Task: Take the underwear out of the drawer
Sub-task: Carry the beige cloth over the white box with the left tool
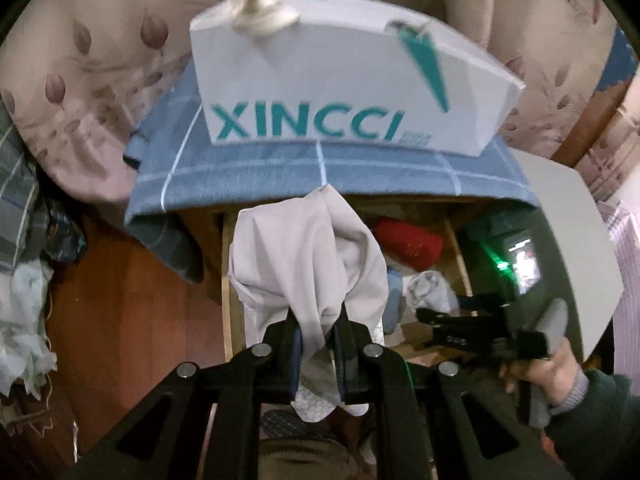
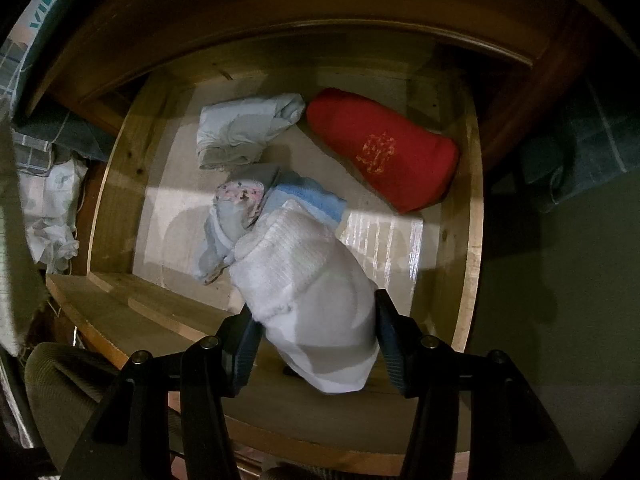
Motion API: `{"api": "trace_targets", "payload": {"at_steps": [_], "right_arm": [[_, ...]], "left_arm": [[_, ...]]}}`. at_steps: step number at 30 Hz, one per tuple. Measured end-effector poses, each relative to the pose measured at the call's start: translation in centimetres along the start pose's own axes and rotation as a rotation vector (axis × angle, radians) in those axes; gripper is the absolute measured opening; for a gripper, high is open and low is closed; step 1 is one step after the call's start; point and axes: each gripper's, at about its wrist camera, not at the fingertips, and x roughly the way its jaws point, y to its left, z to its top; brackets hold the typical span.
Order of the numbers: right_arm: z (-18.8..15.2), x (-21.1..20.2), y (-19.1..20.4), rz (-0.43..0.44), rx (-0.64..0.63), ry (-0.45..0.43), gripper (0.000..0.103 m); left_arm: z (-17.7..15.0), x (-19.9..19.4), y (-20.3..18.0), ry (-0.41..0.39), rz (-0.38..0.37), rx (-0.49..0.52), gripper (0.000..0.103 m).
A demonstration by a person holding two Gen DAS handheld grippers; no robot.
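Hanging from left tongs: pale underwear (above drawer).

We are in a home bedroom: floral-patterned bedding fills the upper left of the left wrist view, and a blue checked cloth drapes the top of a wooden cabinet at centre, with a white XINCCI box on it. In the right wrist view we look into an open wooden drawer holding folded underwear, a red garment and white socks, everyday household clothing storage.
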Motion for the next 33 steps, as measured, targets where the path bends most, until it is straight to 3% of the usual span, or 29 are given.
{"api": "trace_targets", "payload": {"at_steps": [13,20,27,33], "right_arm": [[0.0,0.1,0.1,0.007,0.001,0.001,0.050],[0.0,0.1,0.0,0.008,0.001,0.001,0.050],[0.0,0.0,0.1,0.012,-0.001,0.000,0.050],[0.0,-0.1,0.3,0.021,-0.004,-0.006,0.050]], "left_arm": [[5.7,-10.9,-0.3,-0.201,-0.080,0.003,0.013],[11.6,-15.5,-0.7,-0.338,-0.034,0.035,0.013],[17.4,-14.4,-1.5,-0.371,0.036,0.059,0.013],[20.8,-9.8,-2.3,-0.356,0.071,0.068,0.013]]}}
